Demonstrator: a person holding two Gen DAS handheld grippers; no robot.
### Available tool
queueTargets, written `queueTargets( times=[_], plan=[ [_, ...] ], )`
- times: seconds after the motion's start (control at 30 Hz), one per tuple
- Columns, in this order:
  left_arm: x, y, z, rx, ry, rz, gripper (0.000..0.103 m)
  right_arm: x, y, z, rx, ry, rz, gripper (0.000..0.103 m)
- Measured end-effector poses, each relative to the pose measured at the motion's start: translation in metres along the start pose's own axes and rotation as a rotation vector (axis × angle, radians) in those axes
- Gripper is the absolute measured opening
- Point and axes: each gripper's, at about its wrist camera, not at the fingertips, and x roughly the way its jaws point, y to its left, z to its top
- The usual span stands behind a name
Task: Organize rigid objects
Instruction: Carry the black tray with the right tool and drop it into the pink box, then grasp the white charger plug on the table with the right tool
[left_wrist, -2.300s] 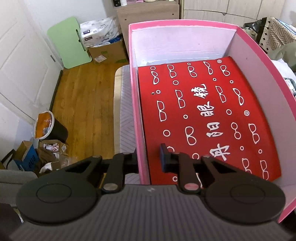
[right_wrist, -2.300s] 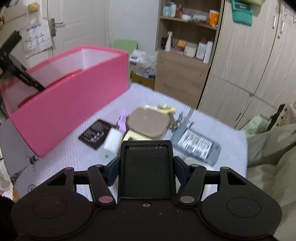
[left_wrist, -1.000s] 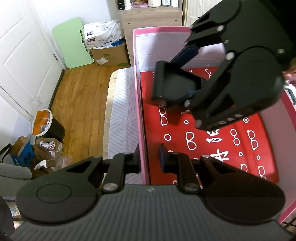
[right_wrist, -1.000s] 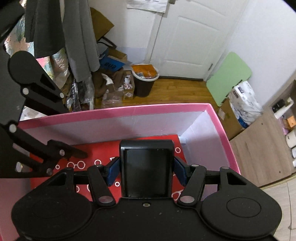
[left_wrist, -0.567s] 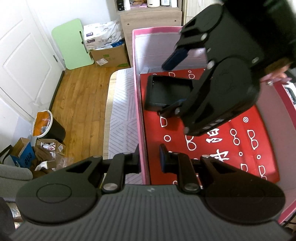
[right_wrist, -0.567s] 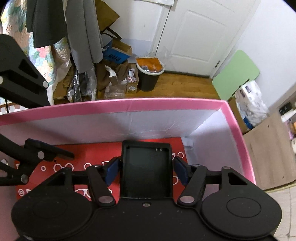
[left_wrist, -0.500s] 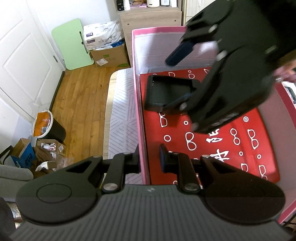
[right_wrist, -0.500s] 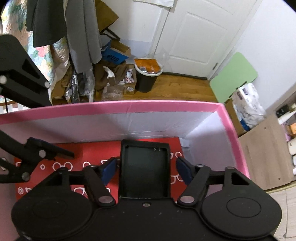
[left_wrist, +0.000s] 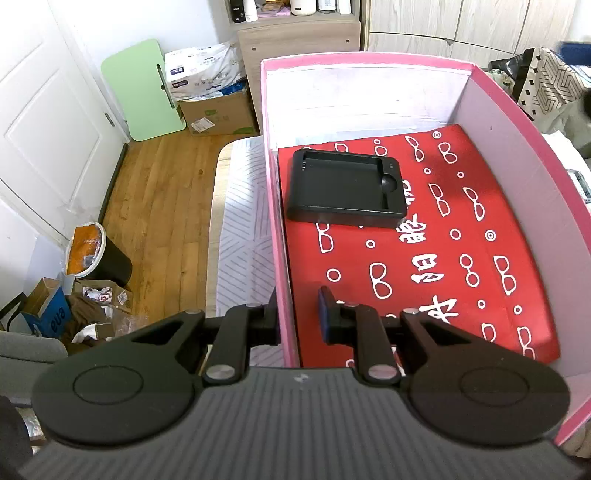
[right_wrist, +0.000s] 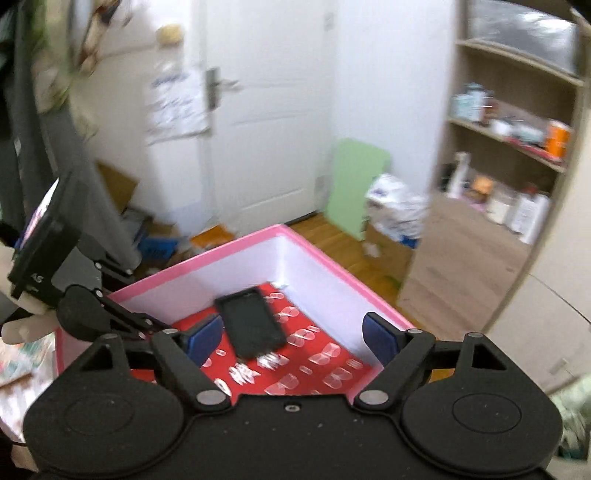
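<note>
The left gripper (left_wrist: 297, 314) straddles the near-left wall of the pink box (left_wrist: 275, 229): one finger sits outside the wall and the other inside, at the lower centre of the left wrist view. The jaws are narrowed about the wall, though a visible gap lies between the inner pad and the wall, so whether it truly pinches cannot be confirmed. Judged purpose: to steady the box while items are dropped in.

The right gripper (right_wrist: 293, 338) stands with its jaws spread wide and nothing between them, at the lower centre of the right wrist view, above the box opening. That view is motion-blurred.

The black tray (left_wrist: 345, 188), a flat rectangular rigid item with a raised rim and a round recess at one corner, lies free inside the box on the red patterned liner (left_wrist: 424, 258). It occupies the upper-centre of the left wrist view, near the box's left wall and near its far wall, open face up. Its long axis runs roughly left to right across that frame, slightly tilted, with the recessed corner toward the right. It touches neither gripper.

Judgement: this item reads as deposited; the box is otherwise bare, so most of the sorting likely remains.
</note>
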Motion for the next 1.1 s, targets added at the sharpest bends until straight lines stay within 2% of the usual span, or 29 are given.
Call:
queueTargets(
  times=[0.03,0.07,0.13,0.23,0.3,0.43,0.6,0.8,0.9,1.0,1.03,1.1],
  plan=[
    [0.000,0.000,0.000,0.000,0.000,-0.001,0.017,-0.010,-0.004,-0.008,0.025,-0.022,-0.032,0.089],
    [0.000,0.000,0.000,-0.007,-0.001,-0.003,0.017,-0.017,-0.008,-0.015,0.046,-0.037,-0.061,0.096],
    [-0.002,0.001,0.000,-0.011,-0.008,-0.003,0.017,-0.028,-0.014,-0.035,0.083,-0.046,-0.123,0.097],
    [-0.003,0.000,-0.002,-0.003,-0.017,0.003,0.017,-0.033,-0.020,-0.065,0.084,0.024,-0.175,0.094],
    [-0.004,-0.001,-0.003,0.001,-0.016,0.005,0.018,-0.032,-0.026,-0.083,0.129,0.064,-0.205,0.094],
    [-0.004,-0.001,-0.003,0.006,-0.015,0.007,0.018,-0.026,-0.027,-0.116,0.216,0.123,-0.181,0.085],
    [-0.004,0.000,-0.002,-0.002,-0.015,0.002,0.018,-0.020,-0.016,-0.142,0.294,0.108,-0.138,0.074],
    [-0.004,-0.001,-0.003,0.009,-0.024,0.014,0.018,-0.017,-0.001,-0.160,0.315,0.116,-0.115,0.066],
    [-0.005,-0.002,-0.003,0.009,-0.027,0.014,0.018,-0.016,0.011,-0.165,0.285,0.116,-0.142,0.062],
    [-0.004,0.003,-0.002,-0.013,-0.017,-0.006,0.018,-0.015,0.019,-0.165,0.252,0.102,-0.185,0.046],
    [-0.003,0.004,-0.002,-0.018,-0.014,-0.012,0.018,-0.015,0.020,-0.164,0.234,0.105,-0.200,0.033],
    [-0.003,0.005,-0.002,-0.024,-0.013,-0.018,0.018,-0.015,0.022,-0.163,0.217,0.109,-0.194,0.033]
  ],
)
